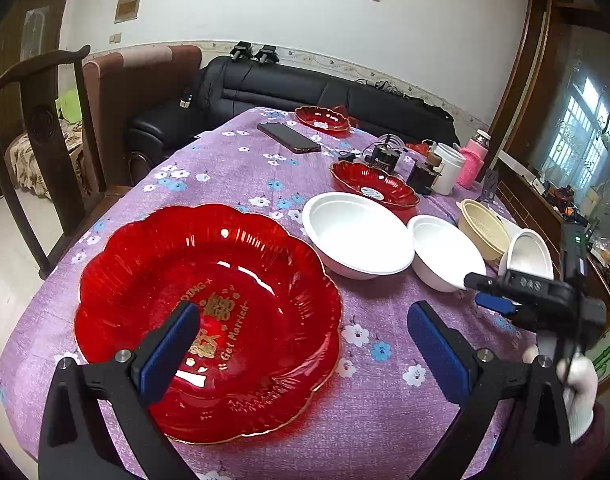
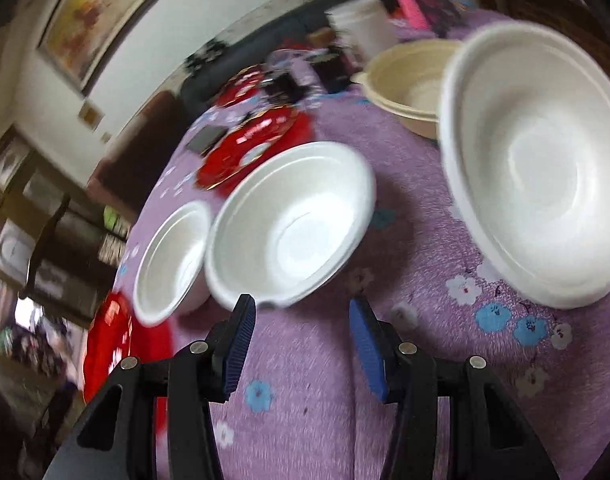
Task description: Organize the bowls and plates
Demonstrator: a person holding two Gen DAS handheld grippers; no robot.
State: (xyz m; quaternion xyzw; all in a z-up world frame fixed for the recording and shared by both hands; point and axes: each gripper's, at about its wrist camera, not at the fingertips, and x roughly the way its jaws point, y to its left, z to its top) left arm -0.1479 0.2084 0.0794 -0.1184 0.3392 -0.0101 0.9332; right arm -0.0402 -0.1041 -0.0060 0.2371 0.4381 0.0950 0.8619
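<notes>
Holding your left tool (image 1: 305, 344) wide apart with nothing between its blue pads, you have it hanging over the near side of the counter (image 1: 241, 168), one pad above the big red plate (image 1: 209, 312) and the other above bare purple cloth just right of that plate's rim. Your right tool (image 2: 303, 338) is also released, its pads standing partly apart over the flowered cloth and gripping nothing, with the lip of the middle white bowl (image 2: 289, 224) just beyond its tips; that view is blurred, so I cannot tell whether the left pad touches the lip. From the left wrist view that tool (image 1: 485, 292) sits at the right edge, held in your white-gloved hand (image 1: 581, 384), right by the same bowl. Past the big red plate stands a wider white bowl (image 1: 357, 236), its rim touching or nearly touching the middle one. To the right a third white bowl (image 2: 537, 164) stands tilted on its side, with a cream bowl (image 2: 409, 80) just behind it. Further back a second red plate (image 1: 375, 188) lies right behind the wide white bowl, then a dark phone (image 1: 289, 137), a white jar (image 1: 449, 168) and a pink bottle (image 1: 473, 160). At the far end rests a third red plate (image 1: 323, 119).
</notes>
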